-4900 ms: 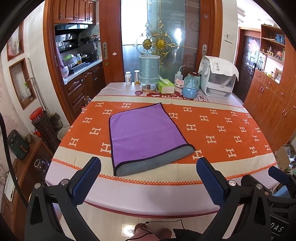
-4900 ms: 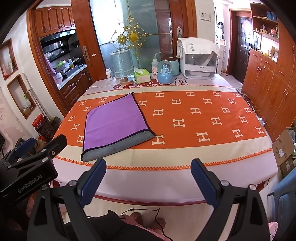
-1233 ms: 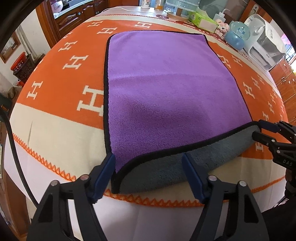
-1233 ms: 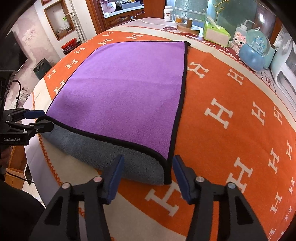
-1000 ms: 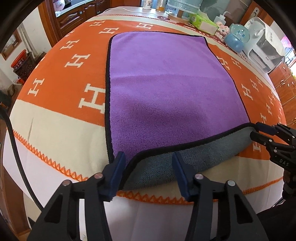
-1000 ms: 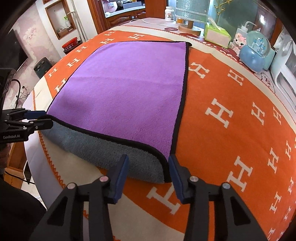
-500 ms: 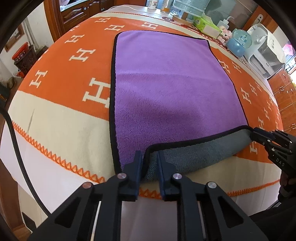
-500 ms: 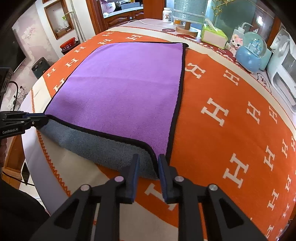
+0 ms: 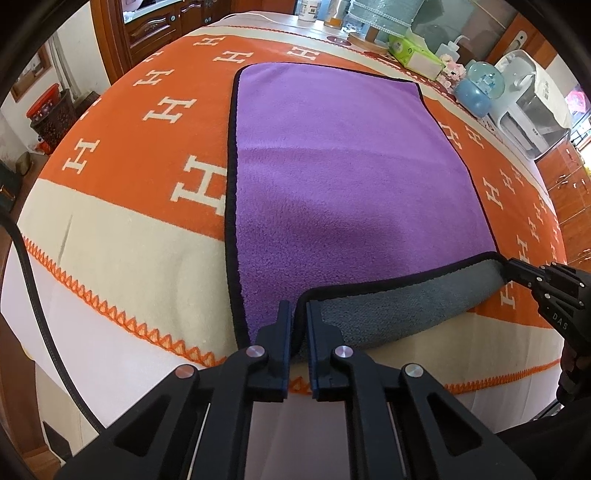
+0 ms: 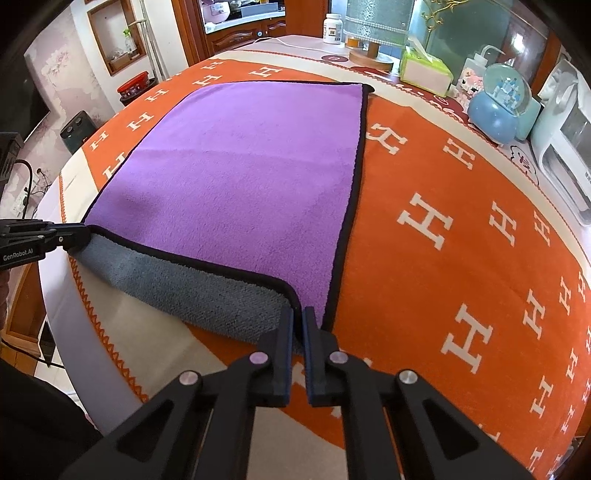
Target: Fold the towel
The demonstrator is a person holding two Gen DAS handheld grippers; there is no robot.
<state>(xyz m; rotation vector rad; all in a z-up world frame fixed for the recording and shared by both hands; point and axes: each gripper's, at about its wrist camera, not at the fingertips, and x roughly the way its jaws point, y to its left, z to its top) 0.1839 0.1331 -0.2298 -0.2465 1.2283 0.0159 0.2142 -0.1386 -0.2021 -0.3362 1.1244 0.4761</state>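
A purple towel (image 9: 343, 173) with a black hem and grey underside lies on the orange H-patterned tablecloth (image 9: 147, 155); it also shows in the right wrist view (image 10: 243, 177). Its near edge is rolled up, showing grey (image 9: 406, 306). My left gripper (image 9: 298, 314) is shut on the towel's near left corner. My right gripper (image 10: 298, 317) is shut on the near right corner. Each gripper shows in the other's view, the right (image 9: 517, 267) and the left (image 10: 74, 232), at the ends of the raised edge.
At the table's far side stand a green tissue box (image 10: 424, 68), a blue snow globe (image 10: 502, 107), a white appliance (image 10: 565, 144), a white bottle (image 10: 332, 27) and a lamp base (image 10: 369, 59). The table's near edge (image 9: 110, 354) is just below the grippers.
Both grippers came down from above the table to the towel's near corners and closed on them. In the last half second the near edge has lifted slightly.
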